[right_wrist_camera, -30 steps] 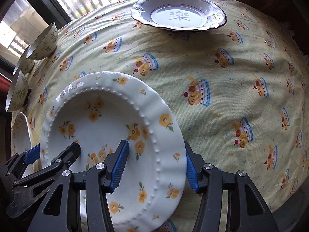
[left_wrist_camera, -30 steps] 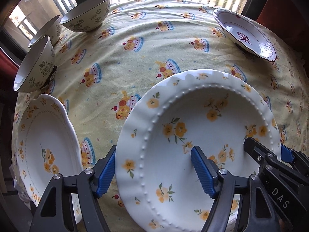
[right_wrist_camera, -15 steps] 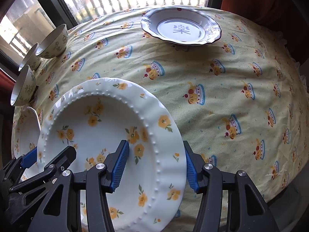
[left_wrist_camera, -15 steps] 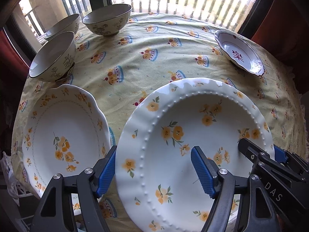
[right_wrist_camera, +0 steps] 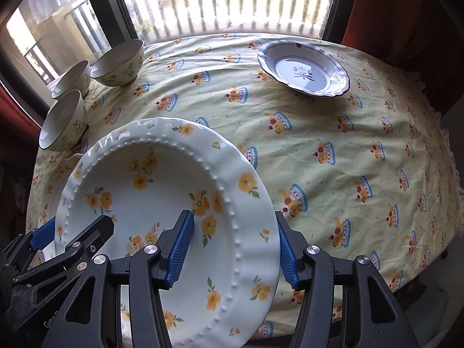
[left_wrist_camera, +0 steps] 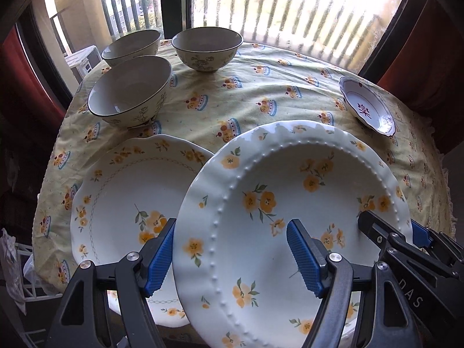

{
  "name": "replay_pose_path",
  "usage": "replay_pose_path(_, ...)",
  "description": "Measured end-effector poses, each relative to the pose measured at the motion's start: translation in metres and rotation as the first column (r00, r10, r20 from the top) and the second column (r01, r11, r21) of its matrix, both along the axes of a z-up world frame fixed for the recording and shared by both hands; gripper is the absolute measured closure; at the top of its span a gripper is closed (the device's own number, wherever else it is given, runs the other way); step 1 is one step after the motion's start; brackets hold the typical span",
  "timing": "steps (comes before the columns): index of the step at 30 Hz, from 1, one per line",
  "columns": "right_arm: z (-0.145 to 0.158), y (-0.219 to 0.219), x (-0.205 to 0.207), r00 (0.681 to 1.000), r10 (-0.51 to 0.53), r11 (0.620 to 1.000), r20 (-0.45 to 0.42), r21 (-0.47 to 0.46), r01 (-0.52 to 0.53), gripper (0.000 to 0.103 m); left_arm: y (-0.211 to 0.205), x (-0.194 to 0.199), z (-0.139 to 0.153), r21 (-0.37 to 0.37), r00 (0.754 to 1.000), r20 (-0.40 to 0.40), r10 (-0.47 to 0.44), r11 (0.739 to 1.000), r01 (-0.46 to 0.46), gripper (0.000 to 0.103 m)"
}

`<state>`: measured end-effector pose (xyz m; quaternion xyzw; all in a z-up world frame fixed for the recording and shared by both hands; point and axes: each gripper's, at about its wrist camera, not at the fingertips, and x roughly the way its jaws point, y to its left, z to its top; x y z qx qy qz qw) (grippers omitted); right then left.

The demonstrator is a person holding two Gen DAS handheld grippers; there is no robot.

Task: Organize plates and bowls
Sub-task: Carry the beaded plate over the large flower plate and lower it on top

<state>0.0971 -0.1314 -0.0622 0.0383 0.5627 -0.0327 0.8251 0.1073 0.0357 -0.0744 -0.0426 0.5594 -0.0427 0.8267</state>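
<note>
We carry the white beaded-rim plate with yellow flowers (left_wrist_camera: pixel 290 217), left tongs (left_wrist_camera: pixel 232 256) and right tongs (right_wrist_camera: pixel 232 249) each clamping opposite rims. Left of it lies a scalloped floral plate (left_wrist_camera: pixel 121 203); three cream bowls (left_wrist_camera: pixel 130 90) ahead are unstacked, the purple-rimmed dish (right_wrist_camera: pixel 304 69) apart.

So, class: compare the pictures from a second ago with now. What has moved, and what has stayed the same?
The beaded flowered plate, gripped at opposite rims by the left gripper and right gripper, has been lifted higher and carried toward the second flowered plate, whose edge it now overlaps in the left view. Both grips are unchanged. The three bowls and the small dish stayed put on the tablecloth.
</note>
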Motion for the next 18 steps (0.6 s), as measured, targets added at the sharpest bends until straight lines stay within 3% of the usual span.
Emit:
replay_pose_path(10, 0.006, 0.05, -0.006, 1.0, -0.007, 1.0, 0.024, -0.006, 0.007, 0.045, 0.046, 0.0, -0.004, -0.009, 1.0, 0.003, -0.004, 1.0, 0.004, 0.028)
replay_pose_path(18, -0.01, 0.081, -0.003, 1.0, -0.004, 1.0, -0.005, 0.001, 0.004, 0.045, 0.074, 0.004, -0.026, -0.005, 0.999, -0.053, 0.001, 1.0, -0.001, 0.028)
